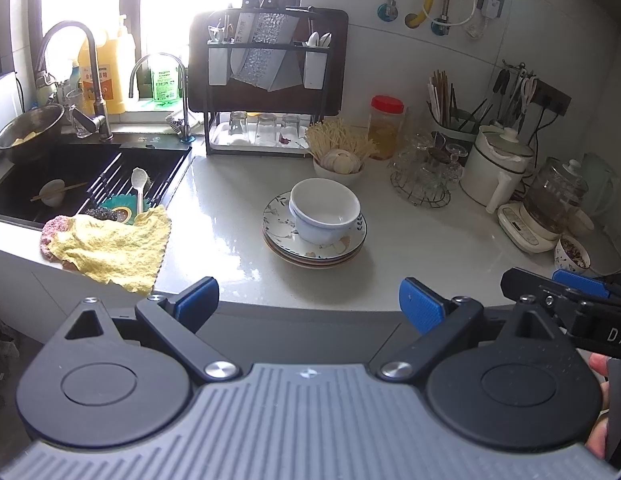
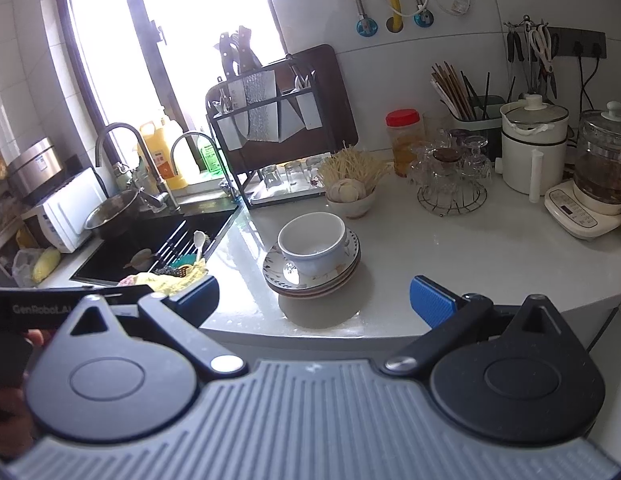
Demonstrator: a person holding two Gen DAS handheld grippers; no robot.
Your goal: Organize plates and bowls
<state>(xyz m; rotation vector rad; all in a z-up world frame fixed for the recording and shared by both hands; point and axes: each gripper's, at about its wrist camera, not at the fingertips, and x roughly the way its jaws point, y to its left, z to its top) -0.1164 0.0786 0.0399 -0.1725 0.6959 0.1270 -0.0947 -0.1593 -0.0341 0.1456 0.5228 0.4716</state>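
Stacking looks mostly done: plate stack sits mid-counter with 2 nested white bowls on top, slightly off-centre. Judgement: what's left is moving the pile to storage, or fetching the bowl with chopsticks in the sink. Dish rack at the back holds knives and upturned glasses. Close behind the stack: bowl of enoki and garlic, wire basket of glassware. Yellow cloth hangs at the sink edge. Left tongs and right tongs both spread wide, empty, short of the stack.
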